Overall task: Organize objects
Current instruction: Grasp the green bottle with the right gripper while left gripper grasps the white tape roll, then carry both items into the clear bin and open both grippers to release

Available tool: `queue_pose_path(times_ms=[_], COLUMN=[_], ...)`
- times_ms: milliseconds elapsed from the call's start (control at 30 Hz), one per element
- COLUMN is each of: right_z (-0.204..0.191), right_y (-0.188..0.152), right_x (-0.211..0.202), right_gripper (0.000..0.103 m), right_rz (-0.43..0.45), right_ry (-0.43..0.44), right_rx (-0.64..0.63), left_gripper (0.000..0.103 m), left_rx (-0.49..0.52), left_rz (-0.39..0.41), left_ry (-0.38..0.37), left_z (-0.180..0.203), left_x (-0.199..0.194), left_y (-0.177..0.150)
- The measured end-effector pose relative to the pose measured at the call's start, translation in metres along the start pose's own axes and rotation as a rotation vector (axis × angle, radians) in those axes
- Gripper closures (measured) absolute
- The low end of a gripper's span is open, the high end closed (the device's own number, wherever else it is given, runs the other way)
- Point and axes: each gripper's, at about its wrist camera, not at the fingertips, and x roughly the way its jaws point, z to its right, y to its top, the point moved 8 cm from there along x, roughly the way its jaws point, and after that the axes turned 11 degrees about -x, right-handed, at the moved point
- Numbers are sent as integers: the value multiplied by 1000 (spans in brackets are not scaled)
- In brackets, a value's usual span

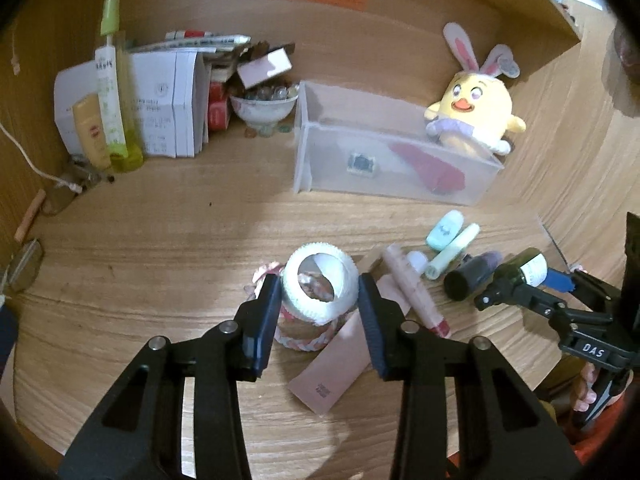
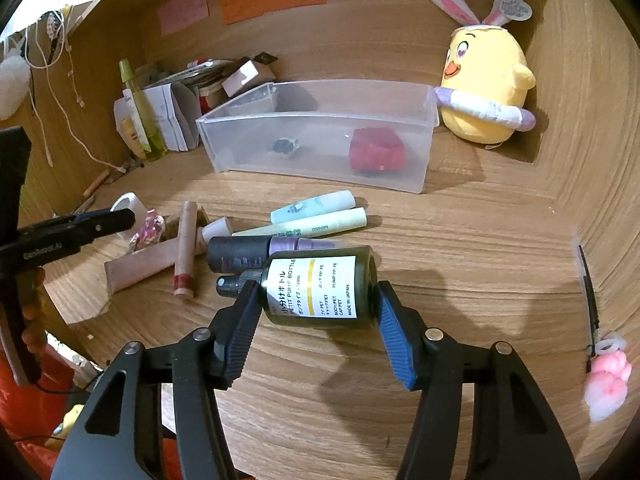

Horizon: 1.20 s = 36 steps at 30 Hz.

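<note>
Dark green pump bottle with white label (image 2: 318, 286) lay sideways across the right gripper (image 2: 316, 320), both blue pads clamped on it, nozzle pointing to 9 o'clock. White ribbed tape roll (image 1: 320, 280) sat gripped between the left gripper (image 1: 320, 320) pads, over a flat pink card sleeve (image 1: 332, 372). Loose tubes (image 2: 316, 216) lay at 12 o'clock of the bottle, a clear plastic bin (image 2: 320, 136) beyond them. Bare wooden desk (image 2: 480, 240) stretched to 3 o'clock, up to the side wall. Yellow chick plush (image 2: 486, 80) sat in the back corner at 1 o'clock.
</note>
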Motion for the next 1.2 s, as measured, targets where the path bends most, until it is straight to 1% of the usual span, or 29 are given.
queue_pose_path(times_ms=[200,533,667,833,1033,1200], right_z=[5,24,26,25,24,30], right_y=[5,31,46,67,91,108], right_x=[-8,-23,-26,-30,-32,-25], right_gripper=[49,49,49,49,49,49], right_rz=[22,93,121,171,207,217], right_ry=[10,-26,-33,-16,-34,-46], right_rx=[18,40,20,17,-12,-18], left_gripper=[64,64,64,64,64,64], left_rx=[27,55,76,66,69,54], left_rz=[37,90,123,135,164,159], left_ry=[-12,-50,-47,-67,-61,-65], left_z=[12,36,45,52,57,56], left_x=[-10,-17,-17,-14,-12,-4], left_y=[12,34,44,58,77,88])
